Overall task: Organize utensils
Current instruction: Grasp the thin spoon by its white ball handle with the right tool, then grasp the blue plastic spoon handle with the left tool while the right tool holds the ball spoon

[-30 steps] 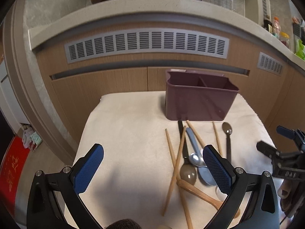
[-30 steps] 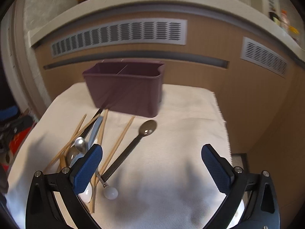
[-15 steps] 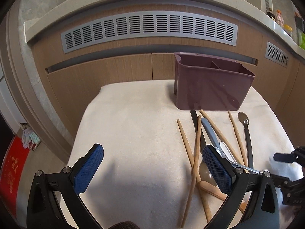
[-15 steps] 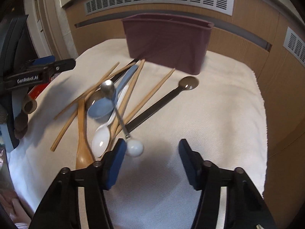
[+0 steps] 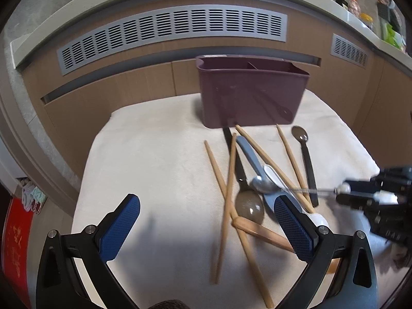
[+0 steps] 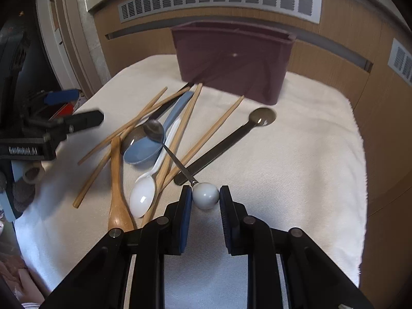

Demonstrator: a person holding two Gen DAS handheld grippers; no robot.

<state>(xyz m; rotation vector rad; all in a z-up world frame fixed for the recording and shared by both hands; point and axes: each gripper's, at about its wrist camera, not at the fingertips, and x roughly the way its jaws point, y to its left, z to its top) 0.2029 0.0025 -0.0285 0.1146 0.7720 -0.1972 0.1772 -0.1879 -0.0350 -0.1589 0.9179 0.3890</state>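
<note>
A pile of utensils lies on a white cloth (image 6: 296, 159): wooden chopsticks (image 6: 180, 131), a blue spoon (image 6: 144, 149), a white spoon (image 6: 143, 198), a wooden spoon (image 6: 116, 180), a black spoon (image 6: 226, 141). My right gripper (image 6: 205, 196) is shut on the white ball end of a thin metal spoon (image 6: 154, 130); it also shows in the left wrist view (image 5: 262, 184). My left gripper (image 5: 206, 221) is open and empty above the cloth, left of the pile. A dark purple utensil holder (image 5: 249, 95) stands behind the pile.
Wooden cabinet fronts with grey vents (image 5: 170, 28) run behind the table. The cloth's edges drop off at left and right. The left gripper's body (image 6: 38, 139) shows at the left of the right wrist view.
My right gripper has closed on the ball end of the metal spoon. My left gripper has drifted slightly and stays open.
</note>
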